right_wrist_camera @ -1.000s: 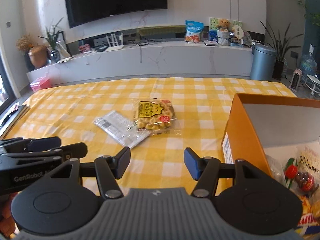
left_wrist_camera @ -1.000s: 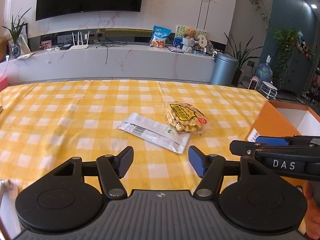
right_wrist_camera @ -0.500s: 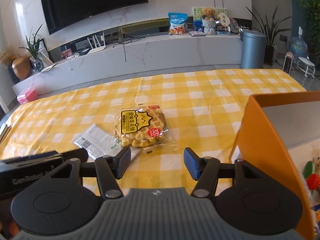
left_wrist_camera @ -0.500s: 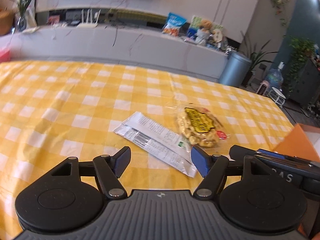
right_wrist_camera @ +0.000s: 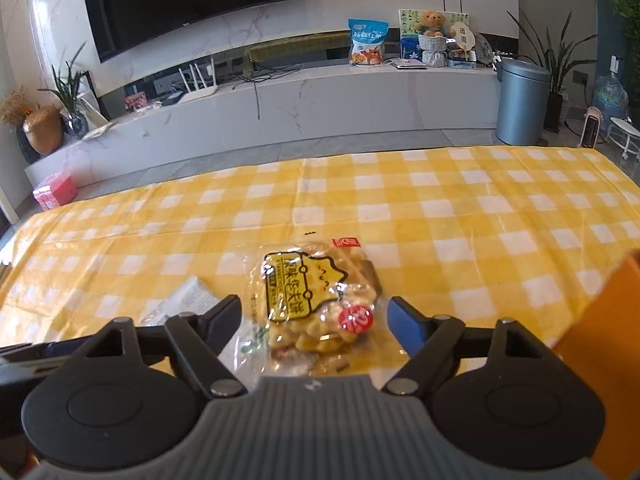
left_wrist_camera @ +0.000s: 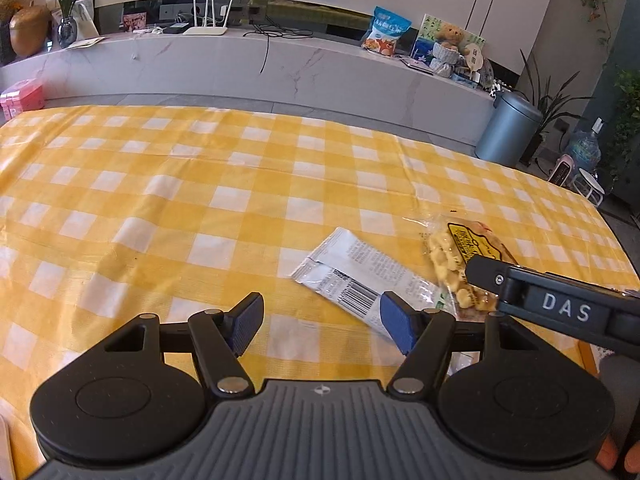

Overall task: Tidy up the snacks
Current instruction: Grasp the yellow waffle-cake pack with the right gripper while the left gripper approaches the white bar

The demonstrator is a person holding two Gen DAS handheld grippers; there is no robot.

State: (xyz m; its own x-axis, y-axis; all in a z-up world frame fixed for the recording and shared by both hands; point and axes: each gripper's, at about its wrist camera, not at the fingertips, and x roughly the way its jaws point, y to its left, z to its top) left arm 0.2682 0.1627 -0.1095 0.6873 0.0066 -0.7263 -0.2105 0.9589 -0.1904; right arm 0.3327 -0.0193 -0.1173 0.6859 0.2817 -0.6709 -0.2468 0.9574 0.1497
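A clear waffle packet with a yellow label lies on the yellow checked tablecloth. My right gripper is open, its fingers on either side of the packet's near half. A white flat snack packet lies left of the waffle packet. My left gripper is open and empty; its right finger is at the white packet's near end. The right gripper's finger crosses the left wrist view over the waffle packet. The white packet also shows in the right wrist view.
An orange cardboard box stands at the table's right, close to my right gripper. Beyond the table's far edge is a white TV bench and a grey bin. A pink box sits on the floor at far left.
Both grippers have moved forward and down toward the packets. The right gripper now straddles the waffle packet; the left has shifted so the white packet lies by its right finger. Both stay open.
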